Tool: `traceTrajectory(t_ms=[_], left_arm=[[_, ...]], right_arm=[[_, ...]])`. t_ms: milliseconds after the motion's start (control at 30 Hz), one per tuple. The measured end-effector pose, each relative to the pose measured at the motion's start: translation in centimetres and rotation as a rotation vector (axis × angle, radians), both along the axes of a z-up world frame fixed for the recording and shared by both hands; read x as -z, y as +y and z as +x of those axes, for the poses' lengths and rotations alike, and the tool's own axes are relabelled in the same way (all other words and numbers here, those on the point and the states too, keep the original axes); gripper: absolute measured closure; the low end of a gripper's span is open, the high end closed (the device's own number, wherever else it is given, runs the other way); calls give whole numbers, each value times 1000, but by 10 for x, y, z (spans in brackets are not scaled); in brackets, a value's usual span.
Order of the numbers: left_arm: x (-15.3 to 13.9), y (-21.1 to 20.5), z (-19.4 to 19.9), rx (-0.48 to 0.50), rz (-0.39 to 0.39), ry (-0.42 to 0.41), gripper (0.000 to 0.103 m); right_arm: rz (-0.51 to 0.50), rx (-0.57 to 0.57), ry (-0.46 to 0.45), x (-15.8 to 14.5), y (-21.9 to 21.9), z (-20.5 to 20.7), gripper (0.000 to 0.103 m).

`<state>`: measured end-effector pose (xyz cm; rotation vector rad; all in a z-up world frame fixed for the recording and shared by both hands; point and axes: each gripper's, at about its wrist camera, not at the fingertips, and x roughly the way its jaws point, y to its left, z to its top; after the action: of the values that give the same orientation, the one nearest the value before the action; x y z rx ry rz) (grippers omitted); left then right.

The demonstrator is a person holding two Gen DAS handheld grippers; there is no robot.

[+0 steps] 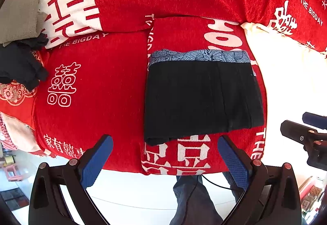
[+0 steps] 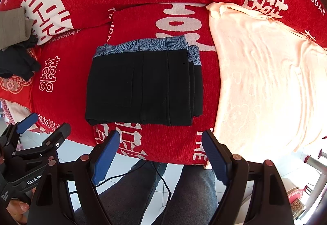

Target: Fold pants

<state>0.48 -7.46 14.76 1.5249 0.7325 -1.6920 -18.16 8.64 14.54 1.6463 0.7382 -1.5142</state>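
Note:
The black pants [image 1: 202, 100] [image 2: 143, 88] lie folded into a compact rectangle on the red blanket, a blue patterned waistband [image 1: 198, 56] [image 2: 149, 45] showing along the far edge. My left gripper [image 1: 165, 141] hovers above the near edge of the bed, open, with nothing between its blue pads. My right gripper [image 2: 161, 137] hangs just short of the pants' near edge, also open and empty. Each gripper shows in the other's view: the right one [image 1: 306, 124] at the right edge, the left one [image 2: 43, 122] at the lower left.
The red blanket [image 1: 102, 82] [image 2: 67, 73] with white characters covers the bed. A cream cloth [image 2: 265, 82] [image 1: 286, 65] lies to the right of the pants. Grey [image 1: 18, 18] and dark [image 1: 18, 63] clothes are piled at the far left. A person's legs [image 2: 184, 194] and a cable stand below the bed edge.

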Motion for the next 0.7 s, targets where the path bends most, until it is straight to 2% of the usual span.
traceTrajectory(t_ms=[700], left_arm=[[-1, 1, 0, 9, 0, 1, 0]], right_arm=[[-1, -7, 7, 1, 0, 1, 18]])
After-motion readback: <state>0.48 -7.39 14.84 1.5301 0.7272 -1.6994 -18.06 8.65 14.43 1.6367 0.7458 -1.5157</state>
